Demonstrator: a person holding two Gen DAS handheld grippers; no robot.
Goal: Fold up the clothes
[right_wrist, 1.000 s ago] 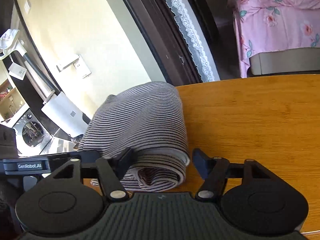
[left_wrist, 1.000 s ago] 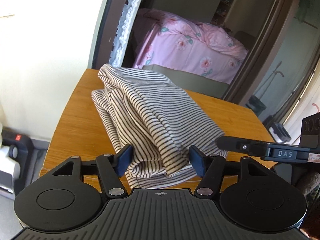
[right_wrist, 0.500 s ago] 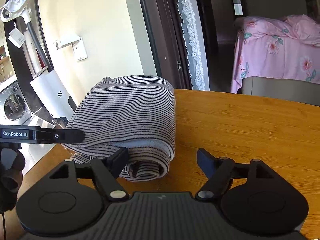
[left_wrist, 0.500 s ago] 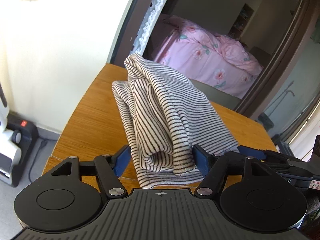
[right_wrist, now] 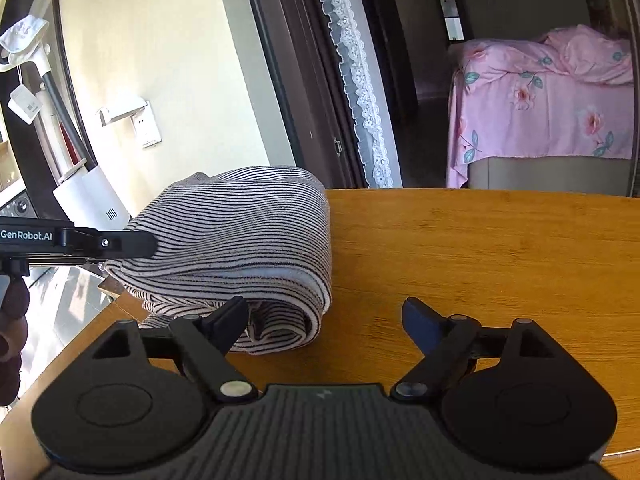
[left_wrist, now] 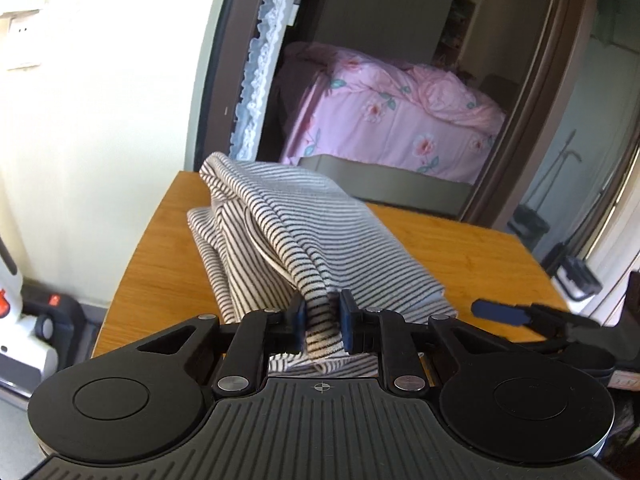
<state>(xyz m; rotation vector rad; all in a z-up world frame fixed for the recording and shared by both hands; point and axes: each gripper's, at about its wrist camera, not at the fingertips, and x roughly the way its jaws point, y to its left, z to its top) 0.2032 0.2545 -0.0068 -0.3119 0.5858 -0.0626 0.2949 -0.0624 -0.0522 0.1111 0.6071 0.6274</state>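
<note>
A folded black-and-white striped garment (left_wrist: 320, 232) lies on the left part of a wooden table (left_wrist: 160, 240). My left gripper (left_wrist: 322, 320) is shut on a bunched layer at the garment's near edge. In the right wrist view the same garment (right_wrist: 240, 224) shows its rolled fold end, and the left gripper (right_wrist: 120, 244) touches its left side. My right gripper (right_wrist: 326, 308) has its jaws opening wide. The fold's corner lies between them beside the left finger (right_wrist: 228, 320), unpressed. One blue fingertip of the right gripper (left_wrist: 496, 308) shows at the garment's right.
The table (right_wrist: 480, 260) stretches bare to the right of the garment. Behind it is a doorway with a lace curtain (right_wrist: 356, 80) and a bed with a pink floral cover (left_wrist: 400, 120). A white appliance (right_wrist: 88, 196) stands on the floor at left, near a person's hand (right_wrist: 12, 320).
The left jaws have shut, pinching the garment's near edge into a bunch. The right jaws have spread wider around the fold end.
</note>
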